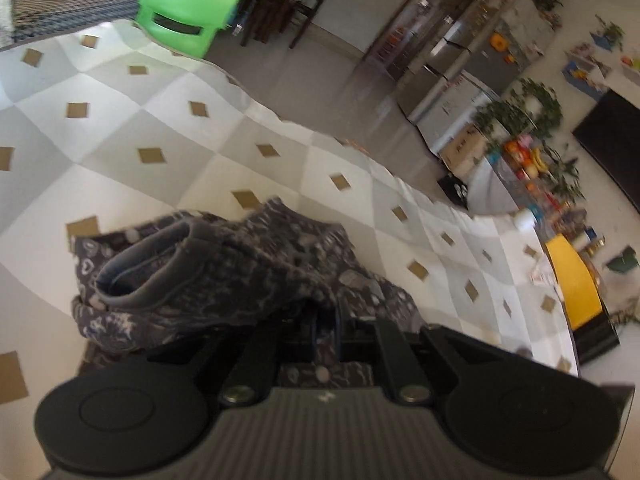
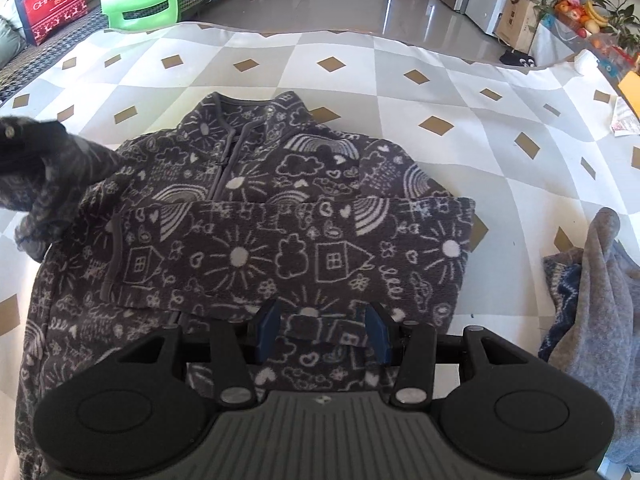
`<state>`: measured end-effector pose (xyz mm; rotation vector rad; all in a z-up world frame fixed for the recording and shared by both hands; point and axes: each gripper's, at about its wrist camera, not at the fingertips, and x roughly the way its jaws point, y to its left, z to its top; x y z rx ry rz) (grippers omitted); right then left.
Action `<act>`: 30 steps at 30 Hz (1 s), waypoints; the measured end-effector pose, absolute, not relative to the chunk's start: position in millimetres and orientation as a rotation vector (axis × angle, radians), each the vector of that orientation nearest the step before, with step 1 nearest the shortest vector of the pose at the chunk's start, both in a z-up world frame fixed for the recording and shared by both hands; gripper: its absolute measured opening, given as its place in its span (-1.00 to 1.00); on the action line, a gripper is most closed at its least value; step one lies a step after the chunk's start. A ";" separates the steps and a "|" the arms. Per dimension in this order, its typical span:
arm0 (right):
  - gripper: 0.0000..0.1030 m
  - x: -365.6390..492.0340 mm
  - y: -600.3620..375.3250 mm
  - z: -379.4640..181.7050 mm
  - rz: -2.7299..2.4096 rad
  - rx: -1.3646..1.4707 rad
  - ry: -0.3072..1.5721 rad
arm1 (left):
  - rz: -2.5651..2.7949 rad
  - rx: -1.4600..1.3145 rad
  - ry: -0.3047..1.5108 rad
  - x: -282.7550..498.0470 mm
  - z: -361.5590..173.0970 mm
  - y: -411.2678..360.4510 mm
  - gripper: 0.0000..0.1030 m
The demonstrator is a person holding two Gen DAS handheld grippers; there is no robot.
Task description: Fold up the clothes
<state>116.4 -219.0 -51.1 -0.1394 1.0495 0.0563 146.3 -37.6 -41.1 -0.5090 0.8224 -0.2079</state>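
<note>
Right wrist view: fleece jacket is lying on the checkered cloth, one sleeve folded across its chest
Right gripper: hovering half-open, gripping nothing
Left gripper: clamping shut on the other sleeve, lifting it

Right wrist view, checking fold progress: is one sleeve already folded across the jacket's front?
Yes, one sleeve lies flat across the jacket front, below the collar.
</note>
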 end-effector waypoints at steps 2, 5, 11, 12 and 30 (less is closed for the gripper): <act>-0.11 117.5 -229.0 -50.0 0.028 -0.140 1.048 | -0.309 -0.448 0.901 145.5 -52.1 -66.3 -0.78; -0.11 118.0 -241.2 -48.3 0.000 -0.143 1.039 | -0.352 -0.332 0.942 135.6 -62.1 -95.1 -0.38; -0.11 115.9 -253.6 -44.3 -0.001 -0.132 1.031 | -0.335 -0.229 0.874 118.3 -46.8 -99.5 0.46; -0.11 115.8 -253.9 -43.7 0.001 -0.127 1.030 | -0.329 -0.236 0.864 117.3 -42.6 -95.5 0.46; -0.11 108.4 -195.6 -24.8 0.302 -0.082 0.926 | -0.063 -0.464 0.726 125.7 -2.7 16.1 0.59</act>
